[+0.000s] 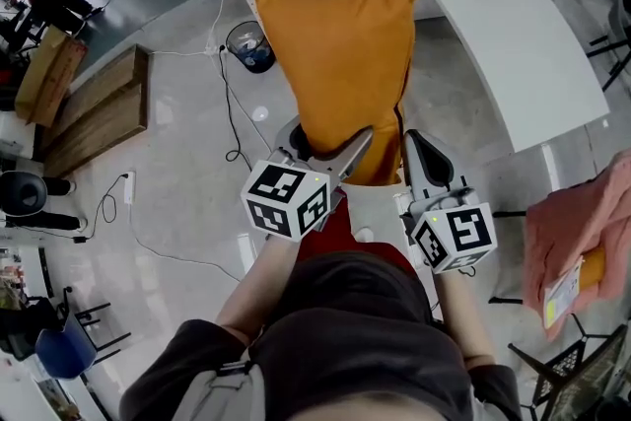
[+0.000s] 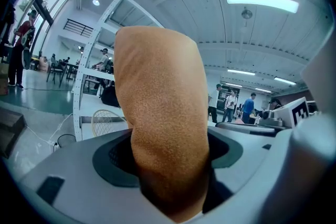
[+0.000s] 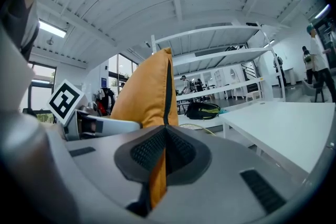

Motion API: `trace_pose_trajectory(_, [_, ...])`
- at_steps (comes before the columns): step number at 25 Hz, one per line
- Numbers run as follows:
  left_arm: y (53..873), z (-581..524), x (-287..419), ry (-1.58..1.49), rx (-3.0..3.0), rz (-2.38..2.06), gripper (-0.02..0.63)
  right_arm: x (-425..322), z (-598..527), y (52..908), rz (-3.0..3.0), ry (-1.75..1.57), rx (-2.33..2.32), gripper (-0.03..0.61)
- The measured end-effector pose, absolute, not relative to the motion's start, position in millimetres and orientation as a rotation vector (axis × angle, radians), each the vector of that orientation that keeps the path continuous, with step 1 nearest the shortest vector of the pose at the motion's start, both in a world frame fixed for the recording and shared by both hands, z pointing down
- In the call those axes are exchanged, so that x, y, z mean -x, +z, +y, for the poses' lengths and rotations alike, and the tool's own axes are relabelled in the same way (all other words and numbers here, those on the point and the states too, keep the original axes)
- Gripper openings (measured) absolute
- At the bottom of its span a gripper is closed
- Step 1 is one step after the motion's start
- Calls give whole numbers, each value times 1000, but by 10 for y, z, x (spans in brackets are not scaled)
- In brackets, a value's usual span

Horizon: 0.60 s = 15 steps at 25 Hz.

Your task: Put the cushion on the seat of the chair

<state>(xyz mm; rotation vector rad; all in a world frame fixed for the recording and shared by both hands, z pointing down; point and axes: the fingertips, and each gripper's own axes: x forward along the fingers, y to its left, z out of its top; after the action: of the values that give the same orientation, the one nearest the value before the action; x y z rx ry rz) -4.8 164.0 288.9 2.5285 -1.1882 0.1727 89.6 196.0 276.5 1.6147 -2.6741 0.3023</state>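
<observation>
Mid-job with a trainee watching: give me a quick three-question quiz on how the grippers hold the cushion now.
1. True or false: the left gripper and the right gripper both clamp the orange cushion.
2. Which one pinches only its thin seam edge? A left, B right.
3. Fill in: in the head view, a white ____ stands right of the cushion.
Key: 1 true; 2 B; 3 table.
</observation>
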Motion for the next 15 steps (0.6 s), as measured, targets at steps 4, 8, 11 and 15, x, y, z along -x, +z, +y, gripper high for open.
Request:
trace_pose_trajectory(4, [2933,1395,83,160,-2523,-1184,360,-907,1761,2796,-2657,308,-1636,17])
trace_pose_trajectory(8, [2961,1105,113,156,-2521,-1174,360,-877,1531,2839,-2639,331,-1638,17])
trace_pose_trajectory(11, [2984,883,143,151,-2516,-1161,360,-821,1293,2874,-2629,349,-1634,17])
trace_pose_trajectory(15, [3033,542,191,150,-2504,-1147,360,-718,894,2904,-2628,372,-1623,17])
